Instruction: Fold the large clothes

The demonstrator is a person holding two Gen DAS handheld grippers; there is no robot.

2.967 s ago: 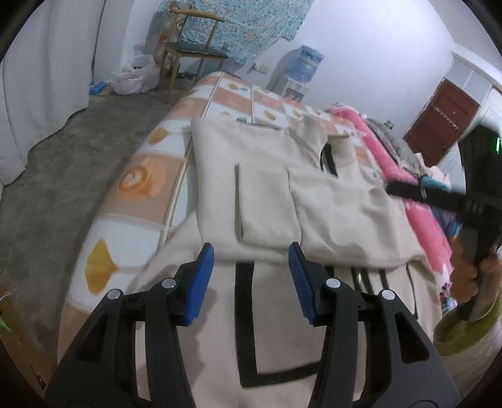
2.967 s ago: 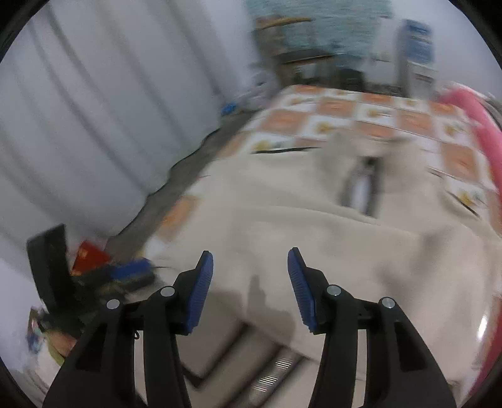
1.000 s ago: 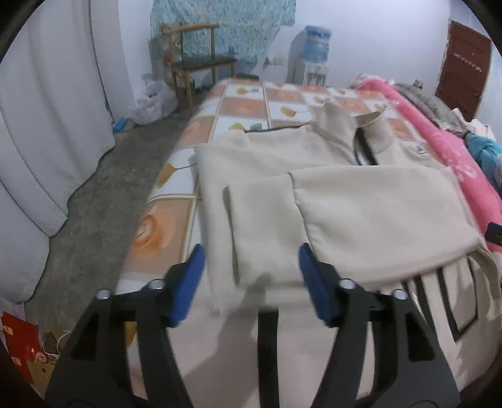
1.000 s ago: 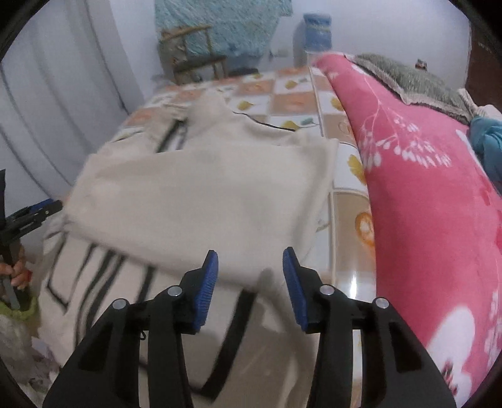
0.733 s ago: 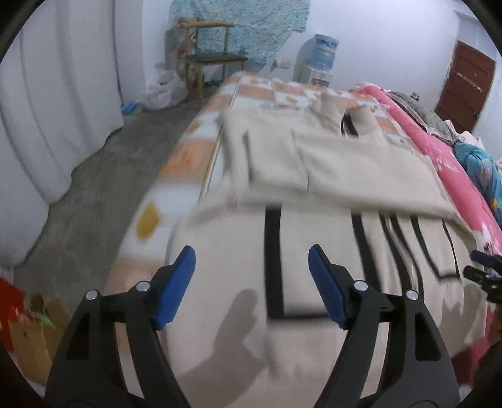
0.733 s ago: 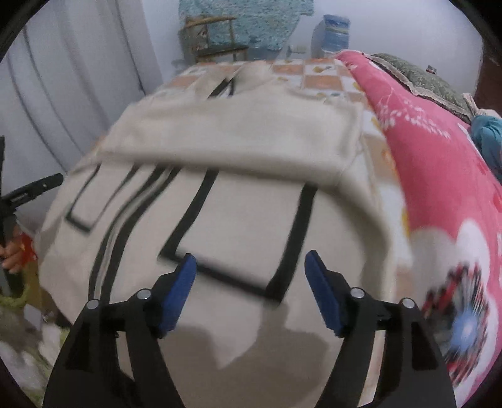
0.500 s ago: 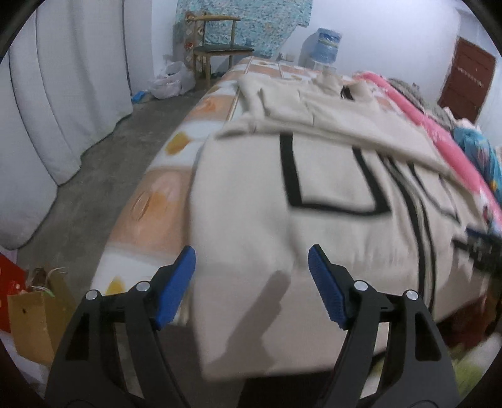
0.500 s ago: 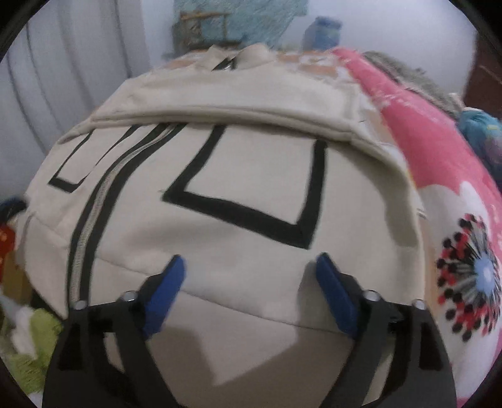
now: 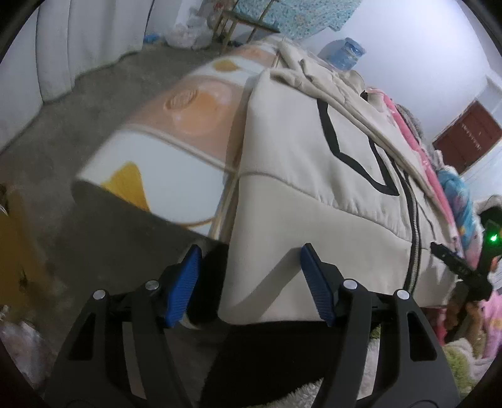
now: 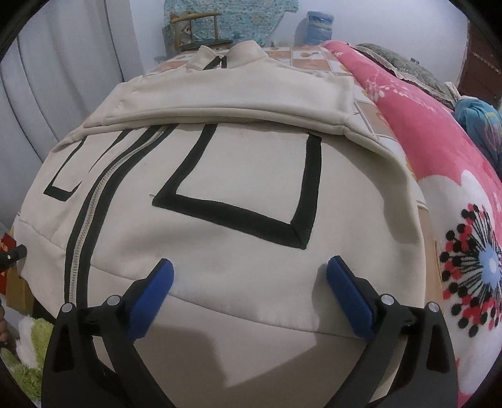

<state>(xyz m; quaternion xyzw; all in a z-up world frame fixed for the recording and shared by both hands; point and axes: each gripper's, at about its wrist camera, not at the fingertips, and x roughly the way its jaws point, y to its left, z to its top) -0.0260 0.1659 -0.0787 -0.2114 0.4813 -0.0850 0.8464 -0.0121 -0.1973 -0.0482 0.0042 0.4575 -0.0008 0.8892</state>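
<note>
A large cream zip jacket (image 10: 238, 175) with black line trim lies on the bed, its sleeves folded across the chest; its bottom hem hangs over the bed's near edge. It also shows in the left wrist view (image 9: 313, 175). My left gripper (image 9: 251, 282) is open at the jacket's lower left hem corner, which sits between the blue pads (image 9: 185, 282). My right gripper (image 10: 251, 288) is open, low over the hem on the right half. The right gripper also shows in the left wrist view (image 9: 458, 270) beyond the hem.
The bed has an orange-and-white patterned sheet (image 9: 175, 125) and a pink floral blanket (image 10: 439, 150) along the right side. Grey concrete floor (image 9: 78, 103), white curtains, a wooden chair (image 10: 194, 25) and a water dispenser (image 10: 317, 22) stand beyond. A green fluffy thing (image 10: 28, 342) lies below.
Both grippers have dropped from over the folded sleeves down to the jacket's bottom hem at the bed's near edge and opened wider. The jacket itself has not moved.
</note>
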